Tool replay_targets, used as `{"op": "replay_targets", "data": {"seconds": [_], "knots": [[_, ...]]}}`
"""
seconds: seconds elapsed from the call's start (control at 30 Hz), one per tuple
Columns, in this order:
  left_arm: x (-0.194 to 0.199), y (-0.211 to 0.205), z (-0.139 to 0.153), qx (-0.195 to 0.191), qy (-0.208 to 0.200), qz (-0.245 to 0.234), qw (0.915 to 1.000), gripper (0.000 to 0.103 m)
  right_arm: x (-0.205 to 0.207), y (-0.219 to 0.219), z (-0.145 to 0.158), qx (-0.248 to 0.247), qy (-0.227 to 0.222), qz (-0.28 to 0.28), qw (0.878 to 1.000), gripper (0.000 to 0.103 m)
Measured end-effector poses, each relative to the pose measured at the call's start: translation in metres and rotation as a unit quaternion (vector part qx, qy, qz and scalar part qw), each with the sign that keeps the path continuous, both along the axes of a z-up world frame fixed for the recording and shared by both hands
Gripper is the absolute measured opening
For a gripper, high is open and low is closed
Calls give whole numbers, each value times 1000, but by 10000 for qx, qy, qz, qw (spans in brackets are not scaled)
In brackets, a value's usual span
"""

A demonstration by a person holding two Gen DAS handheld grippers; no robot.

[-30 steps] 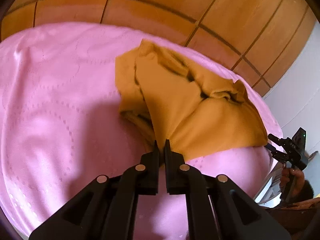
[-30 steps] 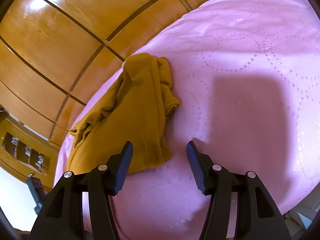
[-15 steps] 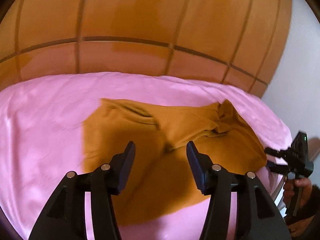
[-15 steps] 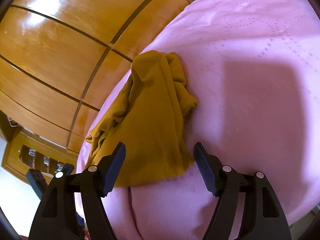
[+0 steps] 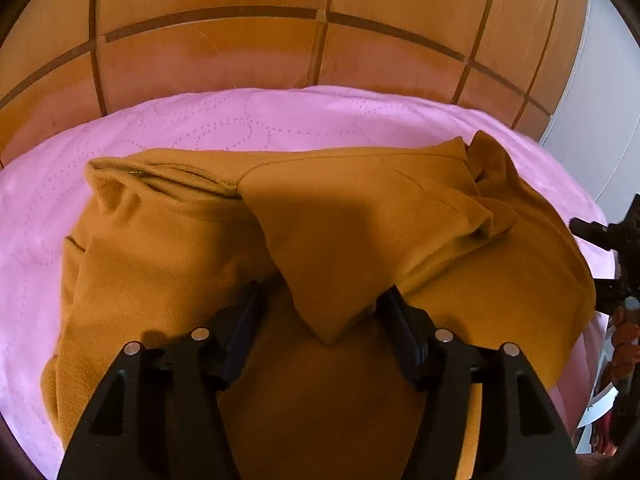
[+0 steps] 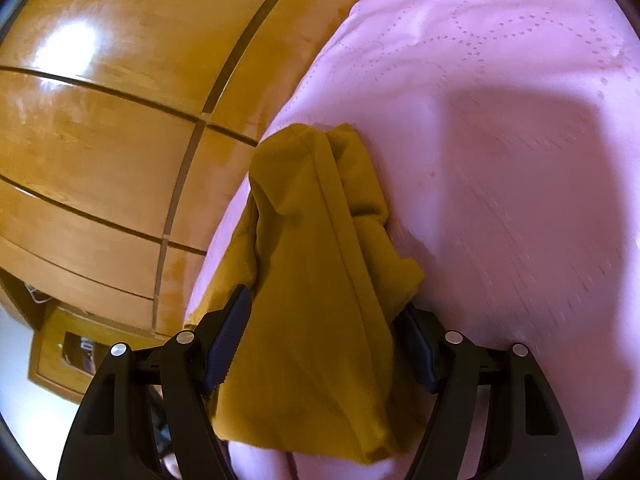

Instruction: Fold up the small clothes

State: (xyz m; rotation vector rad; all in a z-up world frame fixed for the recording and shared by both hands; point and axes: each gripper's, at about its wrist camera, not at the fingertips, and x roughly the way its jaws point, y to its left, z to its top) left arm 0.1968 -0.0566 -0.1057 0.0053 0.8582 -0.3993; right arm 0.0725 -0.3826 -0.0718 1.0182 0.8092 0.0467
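Fingers of the left gripper [image 5: 322, 320] fill the bottom of its own view, black and spread well apart, the jaws opening at this moment; a pointed fold of the mustard garment [image 5: 168, 264] lies in the gap between them, but neither pad presses on it, so nothing is held. Just beyond the fingertips that fold runs up and to the right across the cloth, and a seamed edge crosses the top of the garment from left to right, with a bunched knot of fabric at the far right end. The garment lies spread on the pink bedspread [image 5: 248, 120], which shows on the left, behind and at the far right. At the right edge of this view the right gripper [image 5: 612, 236] shows as a dark shape over the bed's corner, with what may be a hand below it, too small to be sure. Behind the bed stands the panelled wooden headboard [image 5: 224, 44]. In the right wrist view the right gripper [image 6: 324, 332] stands wide, its pads on either side of a long narrow part of the garment [image 6: 312, 280] without squeezing it; the bedspread [image 6: 500, 200] stretches away on the right and the wooden panels [image 6: 100, 140] curve away on the left
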Motion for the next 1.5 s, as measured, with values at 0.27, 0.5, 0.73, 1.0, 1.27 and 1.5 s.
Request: {"op": "replay_targets", "data": {"seconds": [0.27, 0.5, 0.73, 1.0, 1.27, 1.5], "knots": [[-3, 0, -3, -108, -53, -8, 9999, 62, 22, 7, 0, -92, -69, 2, 9999, 44], [-20, 33, 32, -1570, -278, 433, 9863, 73, 14, 0, -4, 611, -89, -196, 9979, 28], [7, -1, 34, -464, -162, 423, 9979, 73, 13, 9, 14, 457, -237, -162, 9985, 24], [12, -12, 3, 160, 217, 160, 9995, 75, 19, 37, 65, -144, -545, 198, 9982, 21], [-32, 66, 21, -815, -101, 822, 9932, 83, 33, 91, 121, -994, -885, 661, 9889, 21], [-71, 142, 16, -1248, -258, 1763, 9761, 85, 43, 149, 155, -1501, -1095, 1056, 9769, 21]]}}
